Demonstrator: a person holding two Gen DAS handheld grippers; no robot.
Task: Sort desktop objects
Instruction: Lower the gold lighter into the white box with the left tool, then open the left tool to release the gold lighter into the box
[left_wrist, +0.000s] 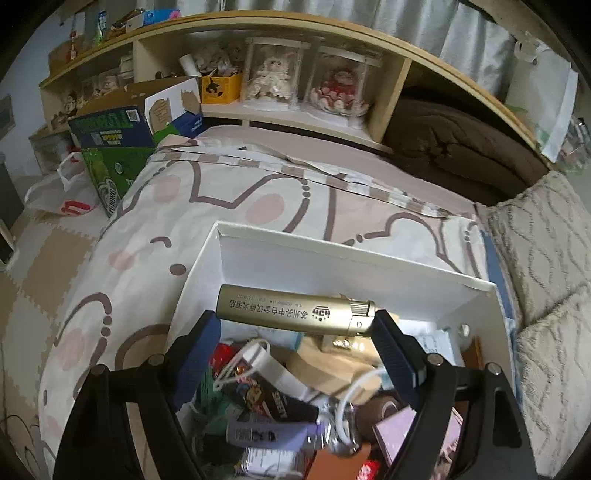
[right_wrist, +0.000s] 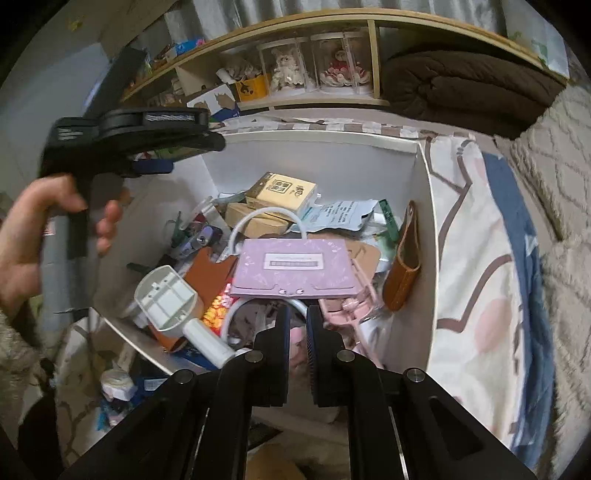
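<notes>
My left gripper (left_wrist: 295, 326) is shut on a gold lighter (left_wrist: 295, 312), which lies crosswise with one end against each blue pad, above the open white box (left_wrist: 332, 266). The box is full of mixed clutter. In the right wrist view that box (right_wrist: 314, 158) holds a purple card pack (right_wrist: 295, 267), a brown leather case (right_wrist: 404, 266), a yellow carton (right_wrist: 282, 190), a white plastic fitting (right_wrist: 166, 299) and a white cable (right_wrist: 266, 214). My right gripper (right_wrist: 297, 314) hangs over the box's near side, shut with nothing between its pads. A hand (right_wrist: 29, 236) holds the left tool at the box's left edge.
The box rests on a bed with a patterned quilt (left_wrist: 221, 199). Behind it stands a wooden shelf headboard (left_wrist: 391, 96) with dolls in clear cases and a folded brown blanket (left_wrist: 458, 144). Green cartons (left_wrist: 110, 155) and a white bag stand at the left, on a checked floor mat.
</notes>
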